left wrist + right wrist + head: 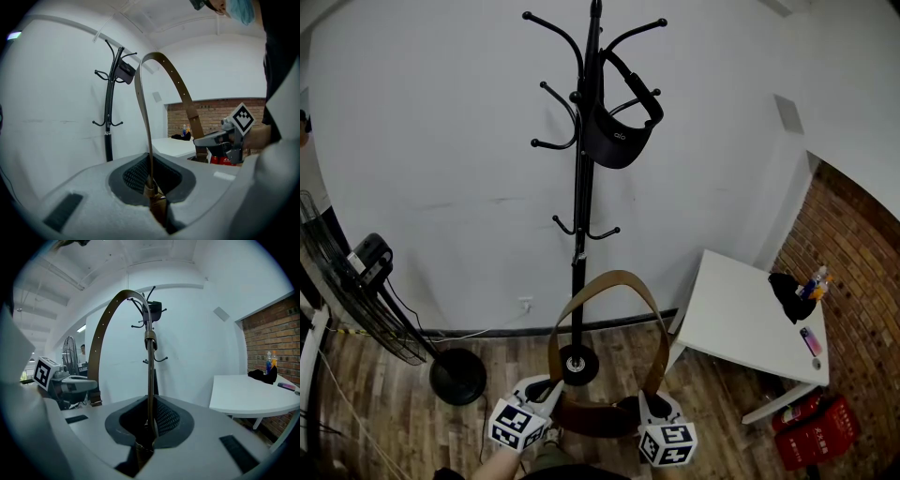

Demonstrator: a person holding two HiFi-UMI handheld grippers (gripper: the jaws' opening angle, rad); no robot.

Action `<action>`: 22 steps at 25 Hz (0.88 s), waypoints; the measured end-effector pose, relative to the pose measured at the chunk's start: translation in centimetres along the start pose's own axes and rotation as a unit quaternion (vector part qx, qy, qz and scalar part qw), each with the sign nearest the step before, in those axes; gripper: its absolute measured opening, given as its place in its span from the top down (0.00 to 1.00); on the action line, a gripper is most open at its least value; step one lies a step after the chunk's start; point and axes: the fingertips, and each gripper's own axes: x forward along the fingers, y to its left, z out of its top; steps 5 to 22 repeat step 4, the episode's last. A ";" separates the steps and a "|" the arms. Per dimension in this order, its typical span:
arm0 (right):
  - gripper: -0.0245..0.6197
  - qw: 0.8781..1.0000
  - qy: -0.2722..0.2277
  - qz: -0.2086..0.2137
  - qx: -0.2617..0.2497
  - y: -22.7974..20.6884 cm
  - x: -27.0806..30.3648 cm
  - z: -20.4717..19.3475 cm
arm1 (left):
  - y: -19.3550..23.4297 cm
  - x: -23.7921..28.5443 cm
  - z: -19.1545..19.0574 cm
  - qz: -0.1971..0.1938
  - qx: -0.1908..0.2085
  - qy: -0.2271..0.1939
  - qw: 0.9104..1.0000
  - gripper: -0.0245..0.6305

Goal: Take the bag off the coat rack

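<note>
I hold a brown bag [586, 417] low in front of me, away from the black coat rack [578, 216]. Its tan strap [609, 277] arches up between my two grippers. My left gripper [546, 392] is shut on the strap's left end [149, 180]. My right gripper [645, 401] is shut on the right end [150, 394]. In the left gripper view the strap [143, 108] rises from the jaws and curves over to the right gripper [225, 140]. A small black bag-like item [621, 141] hangs on an upper hook of the rack.
A white table [741, 328] stands at the right, with a dark cloth [789, 292], bottles and a phone on it. Red boxes [820, 431] sit under it by the brick wall. A floor fan [356, 300] and a round black base [457, 377] are at the left.
</note>
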 end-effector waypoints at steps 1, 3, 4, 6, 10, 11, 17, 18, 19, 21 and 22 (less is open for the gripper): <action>0.92 1.000 0.000 0.000 0.000 0.0 0.0 0.0 | 0.0 0.0 0.0 0.000 0.000 0.000 1.000 0.94; 0.92 1.000 -0.001 -0.002 0.000 0.0 -0.1 0.0 | -0.1 -0.2 0.0 -0.001 0.000 0.000 1.000 0.94; 0.92 1.000 -0.002 -0.003 -0.001 0.0 -0.2 0.0 | -0.1 -0.2 0.0 -0.001 0.000 0.000 1.000 0.94; 0.92 1.000 -0.002 -0.003 -0.001 0.0 -0.2 0.0 | -0.1 -0.2 0.0 -0.001 0.000 0.000 1.000 0.94; 0.92 1.000 -0.002 -0.003 -0.001 0.0 -0.2 0.0 | -0.1 -0.2 0.0 -0.001 0.000 0.000 1.000 0.94; 0.92 1.000 -0.002 -0.003 -0.001 0.0 -0.2 0.0 | -0.1 -0.2 0.0 -0.001 0.000 0.000 1.000 0.94; 0.92 1.000 -0.002 -0.003 -0.001 0.0 -0.2 0.0 | -0.1 -0.2 0.0 -0.001 0.000 0.000 1.000 0.94; 0.92 1.000 -0.002 -0.003 -0.001 0.0 -0.2 0.0 | -0.1 -0.2 0.0 -0.001 0.000 0.000 1.000 0.94; 0.92 1.000 -0.002 -0.003 -0.001 0.0 -0.2 0.0 | -0.1 -0.2 0.0 -0.001 0.000 0.000 1.000 0.94; 0.92 1.000 -0.002 -0.003 -0.001 0.0 -0.2 0.0 | -0.1 -0.2 0.0 -0.001 0.000 0.000 1.000 0.94; 0.92 1.000 -0.002 -0.003 -0.001 0.0 -0.2 0.0 | -0.1 -0.2 0.0 -0.001 0.000 0.000 1.000 0.94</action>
